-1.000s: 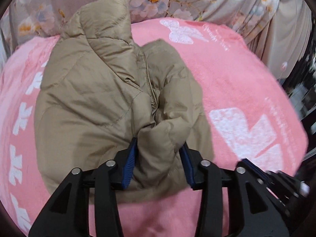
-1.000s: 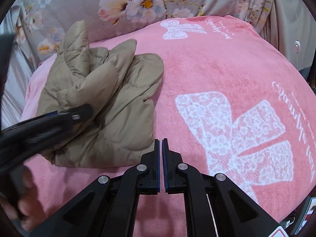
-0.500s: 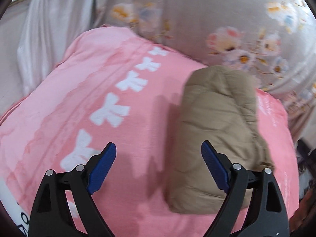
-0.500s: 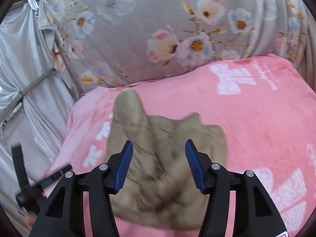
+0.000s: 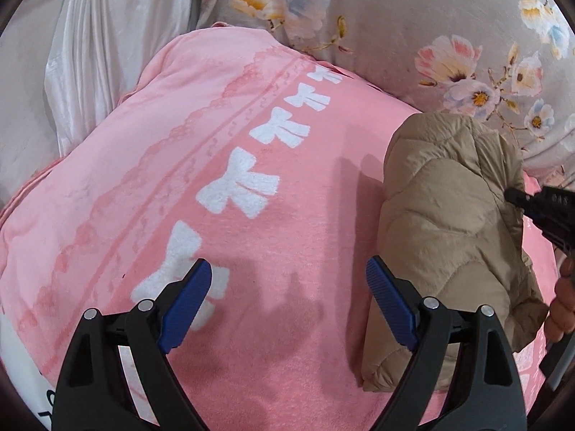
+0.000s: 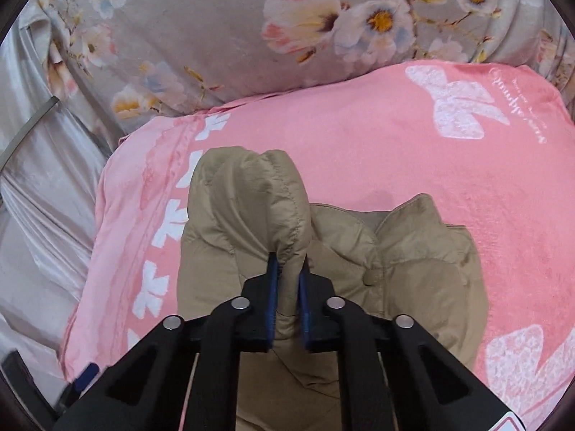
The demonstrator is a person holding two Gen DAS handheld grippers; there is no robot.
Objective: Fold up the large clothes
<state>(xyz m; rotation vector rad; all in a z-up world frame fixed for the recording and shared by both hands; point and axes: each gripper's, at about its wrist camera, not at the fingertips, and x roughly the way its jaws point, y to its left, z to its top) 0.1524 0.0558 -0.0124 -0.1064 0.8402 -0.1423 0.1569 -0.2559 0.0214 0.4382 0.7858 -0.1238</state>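
Right gripper [image 6: 287, 280] was clamped on a puffy fold of the tan jacket [image 6: 413, 258]; its jaws had just been closing, and the blue pads pinched the quilted cloth between them. That pinched fold rose from the jaws as a rounded hump, stitched along its edge, pointing away from the camera. Beneath and to both sides of the gripper the rest of the jacket lay spread on the pink blanket [image 6: 359, 151], with a collar-like flap to the right of the jaws. In the left wrist view the same gripper [image 5: 517, 195] showed as a dark tip at the jacket's [image 5: 442, 215] right edge, with part of a hand [image 5: 562, 301] below it.

Left gripper [image 5: 287, 301] stood wide, with only bare blanket [image 5: 179, 143] and its own shadow between the blue pads. The jacket lay to its right as a bundled, quilted mass: the right finger overlapped the bundle's near left edge in the picture, though whether they touched could not be told. White bow prints ran in a row up the blanket left of the jacket. Behind the blanket stood a grey flowered cloth [image 6: 222, 28] and, to the left, a pale satin drape [image 5: 90, 54].
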